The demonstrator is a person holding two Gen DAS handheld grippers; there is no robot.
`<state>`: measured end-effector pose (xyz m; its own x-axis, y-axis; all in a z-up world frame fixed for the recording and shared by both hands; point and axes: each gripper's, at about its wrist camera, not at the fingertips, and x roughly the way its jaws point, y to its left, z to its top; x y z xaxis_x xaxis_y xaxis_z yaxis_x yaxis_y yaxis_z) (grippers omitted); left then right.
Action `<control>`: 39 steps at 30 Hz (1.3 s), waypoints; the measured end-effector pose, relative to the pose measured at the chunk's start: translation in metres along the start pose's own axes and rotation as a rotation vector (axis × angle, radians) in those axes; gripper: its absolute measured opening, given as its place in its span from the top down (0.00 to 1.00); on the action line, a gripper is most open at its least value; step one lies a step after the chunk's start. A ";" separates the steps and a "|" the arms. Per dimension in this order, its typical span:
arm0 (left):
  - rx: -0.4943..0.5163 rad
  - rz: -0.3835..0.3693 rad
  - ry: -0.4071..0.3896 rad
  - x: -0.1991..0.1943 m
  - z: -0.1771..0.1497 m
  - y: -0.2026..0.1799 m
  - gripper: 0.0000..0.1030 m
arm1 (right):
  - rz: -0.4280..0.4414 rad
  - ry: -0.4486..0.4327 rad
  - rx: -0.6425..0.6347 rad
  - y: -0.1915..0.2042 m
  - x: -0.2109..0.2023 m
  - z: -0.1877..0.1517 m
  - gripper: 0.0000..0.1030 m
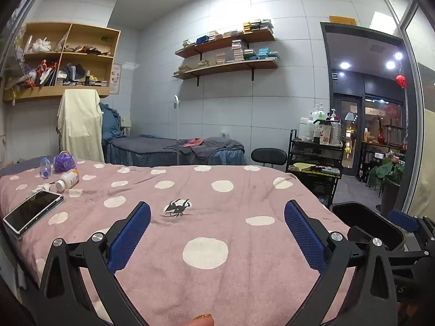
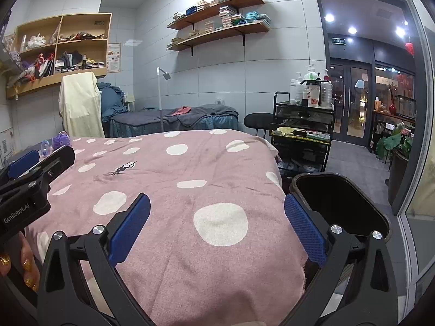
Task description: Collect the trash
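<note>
On the bed covered by a pink cloth with white dots [image 1: 244, 190], the far-left corner, at about ten o'clock in the left wrist view, holds a small cluster. It has one flat dark tablet with a pale rim [image 1: 32, 213], one crumpled white scrap of paper [image 1: 38, 188], one white plastic bottle lying on its side [image 1: 68, 180], one small clear blue-tinted bottle standing upright [image 1: 45, 166] and one purple crinkled bag [image 1: 64, 162].

Nearer the middle, at twelve o'clock from the left hand-held gripper [image 1: 217, 233], lies one torn black-and-white wrapper [image 1: 176, 207], thin, jagged and curled up at its edges, resting partly on a white dot. It is well apart from the cluster.

The left hand-held gripper is spread wide with nothing between its blue pads [image 1: 130, 239].

The right hand-held gripper [image 2: 217, 233] is equally wide and empty. At its three o'clock, one black plastic bin [image 2: 339, 203] stands just beside the bed's edge, its mouth up.
</note>
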<state>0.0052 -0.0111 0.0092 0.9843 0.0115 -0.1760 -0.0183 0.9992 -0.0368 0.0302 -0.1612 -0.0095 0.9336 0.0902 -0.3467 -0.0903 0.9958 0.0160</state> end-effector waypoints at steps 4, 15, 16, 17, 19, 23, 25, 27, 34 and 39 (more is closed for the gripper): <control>-0.014 -0.005 0.007 0.001 0.000 0.001 0.06 | 0.002 -0.004 0.006 -0.002 0.001 0.001 0.06; -0.031 -0.011 0.020 0.001 -0.002 0.003 0.06 | 0.004 -0.002 0.005 -0.003 -0.002 0.002 0.06; -0.033 -0.010 0.019 0.000 -0.002 0.004 0.06 | 0.004 -0.002 0.005 -0.003 -0.002 0.001 0.06; -0.034 -0.011 0.018 0.000 -0.002 0.004 0.06 | 0.005 -0.002 0.006 -0.003 -0.001 0.001 0.06; -0.033 -0.012 0.017 -0.001 -0.002 0.004 0.06 | 0.006 -0.003 0.006 -0.003 -0.002 0.001 0.06; -0.029 -0.010 0.018 -0.001 -0.002 0.003 0.06 | 0.012 -0.005 0.002 -0.003 0.000 0.001 0.06; -0.030 -0.011 0.019 -0.001 -0.002 0.003 0.06 | 0.012 -0.003 0.001 -0.003 0.000 0.000 0.06; -0.031 -0.009 0.016 -0.001 -0.002 0.003 0.06 | 0.013 -0.005 0.003 -0.003 0.000 0.000 0.06; -0.028 -0.012 0.017 -0.002 -0.001 0.002 0.06 | 0.016 -0.003 0.007 -0.003 0.002 -0.001 0.06; -0.033 -0.017 0.020 -0.002 -0.001 0.003 0.06 | 0.017 -0.001 0.007 -0.003 0.002 -0.001 0.06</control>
<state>0.0032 -0.0084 0.0085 0.9809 -0.0061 -0.1945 -0.0080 0.9974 -0.0719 0.0322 -0.1640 -0.0111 0.9322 0.1069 -0.3458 -0.1036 0.9942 0.0279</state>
